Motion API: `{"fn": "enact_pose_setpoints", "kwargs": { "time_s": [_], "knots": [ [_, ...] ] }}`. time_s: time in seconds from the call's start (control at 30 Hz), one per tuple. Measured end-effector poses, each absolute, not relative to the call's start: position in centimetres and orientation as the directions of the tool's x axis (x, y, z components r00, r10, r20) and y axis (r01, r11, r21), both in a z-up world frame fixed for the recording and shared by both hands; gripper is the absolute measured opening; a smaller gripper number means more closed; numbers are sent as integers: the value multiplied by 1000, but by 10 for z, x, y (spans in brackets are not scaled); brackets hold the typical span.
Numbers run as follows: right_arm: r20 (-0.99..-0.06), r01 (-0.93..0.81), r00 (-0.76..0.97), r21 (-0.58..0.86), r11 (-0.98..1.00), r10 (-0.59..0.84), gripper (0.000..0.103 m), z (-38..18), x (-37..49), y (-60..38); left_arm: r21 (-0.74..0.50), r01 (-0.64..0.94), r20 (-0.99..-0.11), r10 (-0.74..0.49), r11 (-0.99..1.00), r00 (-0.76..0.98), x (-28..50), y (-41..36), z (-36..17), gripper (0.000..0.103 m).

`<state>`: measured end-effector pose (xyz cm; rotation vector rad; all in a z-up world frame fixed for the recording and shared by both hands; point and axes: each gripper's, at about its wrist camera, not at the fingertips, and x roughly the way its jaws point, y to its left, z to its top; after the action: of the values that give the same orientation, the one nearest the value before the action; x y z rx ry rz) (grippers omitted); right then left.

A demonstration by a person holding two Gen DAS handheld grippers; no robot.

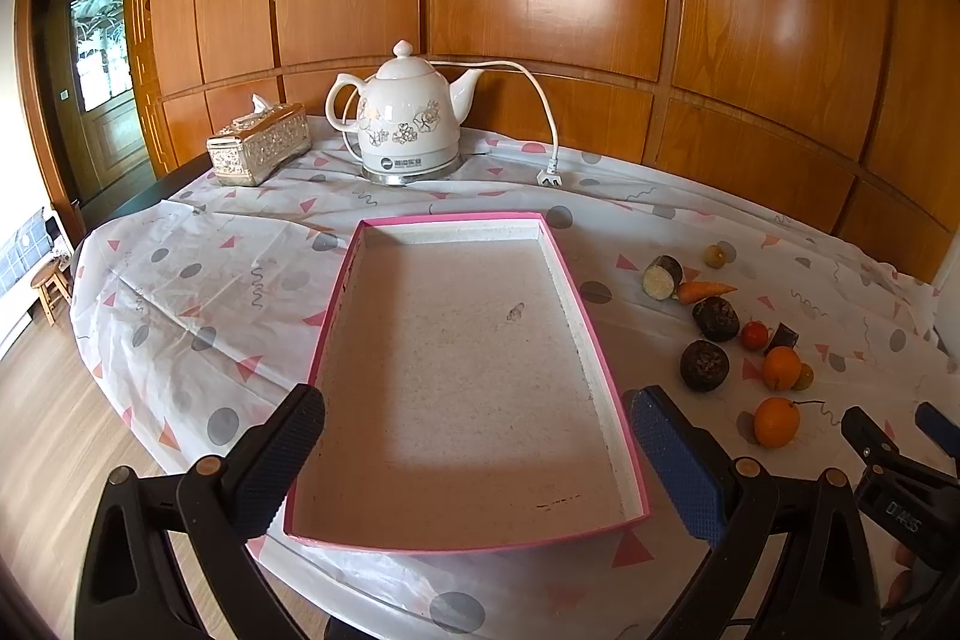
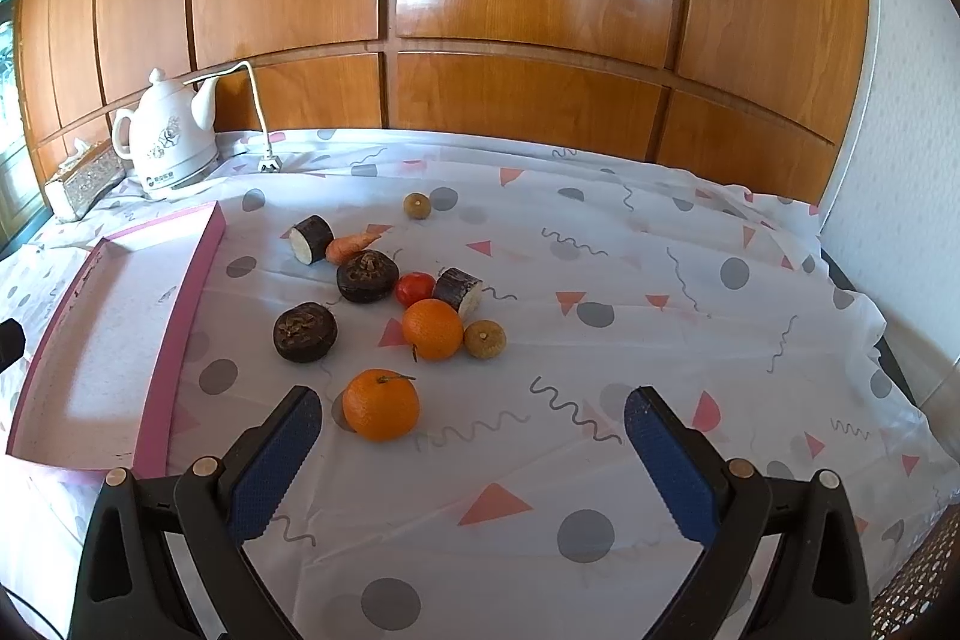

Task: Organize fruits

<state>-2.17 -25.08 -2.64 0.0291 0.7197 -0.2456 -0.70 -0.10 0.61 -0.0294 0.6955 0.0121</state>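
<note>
A pink-rimmed box lid tray [image 1: 591, 322] lies empty on the table; it also shows in the right wrist view [image 2: 198, 268]. My left gripper [image 1: 474, 460] is open above the tray's near end. My right gripper [image 2: 471, 451] is open and empty, just behind a near orange [image 2: 381, 405]. A second orange [image 2: 432, 329], a small tomato [image 2: 414, 288], two dark round fruits [image 2: 305, 331] [image 2: 367, 275], two longans [image 2: 485, 339] [image 2: 416, 206], a carrot [image 2: 354, 245] and two dark cut root pieces [image 2: 311, 239] [image 2: 459, 289] lie beyond it. The right gripper also shows in the left wrist view [image 1: 900, 430].
A white floral kettle [image 1: 408, 124] with its cord and plug [image 1: 551, 175] stands at the back by the wood-panel wall. A silver tissue box [image 1: 258, 145] sits to its left. The patterned tablecloth [image 2: 600, 340] covers the table; its left edge drops to the floor.
</note>
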Motion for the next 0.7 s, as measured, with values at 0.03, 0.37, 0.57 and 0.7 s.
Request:
{"fn": "enact_pose_setpoints", "kwargs": {
  "time_s": [0.03, 0.37, 0.57, 0.7],
  "knots": [
    [-655, 232, 725, -58, 971, -213, 103, -26, -22, -251, -23, -21, -640, 1, 1000, 768, -7, -1, 6, 103],
    [-652, 229, 729, -60, 972, -212, 103, -25, -22, -250, -22, -20, -639, 1, 1000, 769, -8, -1, 6, 103],
    [-651, 231, 729, -59, 971, -212, 103, -25, -22, -250, -22, -18, -638, 0, 1000, 770, -9, 0, 7, 103],
    [-651, 233, 728, -59, 971, -214, 103, -25, -22, -252, -21, -15, -640, -2, 1000, 768, -9, -1, 7, 103]
  ]
}}
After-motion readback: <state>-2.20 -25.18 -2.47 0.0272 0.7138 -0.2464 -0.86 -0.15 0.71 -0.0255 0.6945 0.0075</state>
